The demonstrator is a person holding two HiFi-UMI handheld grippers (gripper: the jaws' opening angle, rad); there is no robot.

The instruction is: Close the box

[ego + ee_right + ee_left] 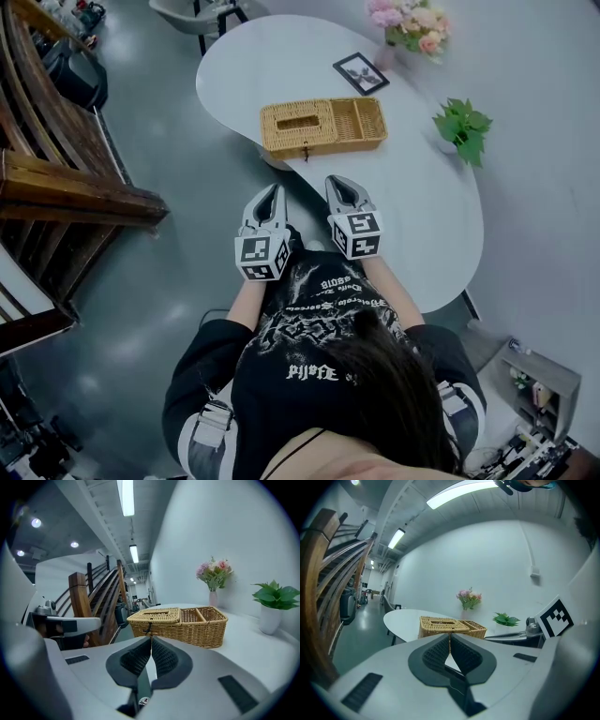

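**A:** Item one, the task's thing?

**B:** One wicker box (pixel 323 127), oblong and honey-coloured. It stands on the white table (pixel 422 216) near its left edge, ahead of both grippers and well apart from them. A woven lid with a rectangular slot lies flat over the left section. The right section is open-topped and split by a divider. A small dark fastener hangs at the middle of the front wall. No label shows on it.

**A:** Item two, the left gripper (pixel 273 192)?

**B:** Its jaws are closed tip to tip with nothing between them. It is held off the table's edge and points toward the box. Its marker cube (pixel 262 257) has black-and-white square patterns and no lettering.

**A:** Item three, the right gripper (pixel 339 184)?

**B:** The same: jaws pressed together and empty. It is beside the left one, not touching it, with its tips over the near edge of the table. Its marker cube (pixel 357 234) is patterned likewise.

**A:** Other table stock?

**B:** There is one vase of pink flowers (pixel 410 23) at the far end. One dark picture frame (pixel 361 73) lies flat beyond the box. One potted plant (pixel 462 127) with green leaves stands to the right.

**A:** Any writing?

**B:** Only white print on the person's black shirt (pixel 314 328). It is seen upside down and I cannot read it with certainty.

**A:** Surroundings?

**B:** A wooden staircase (pixel 56 178) is at the left, on a grey floor.
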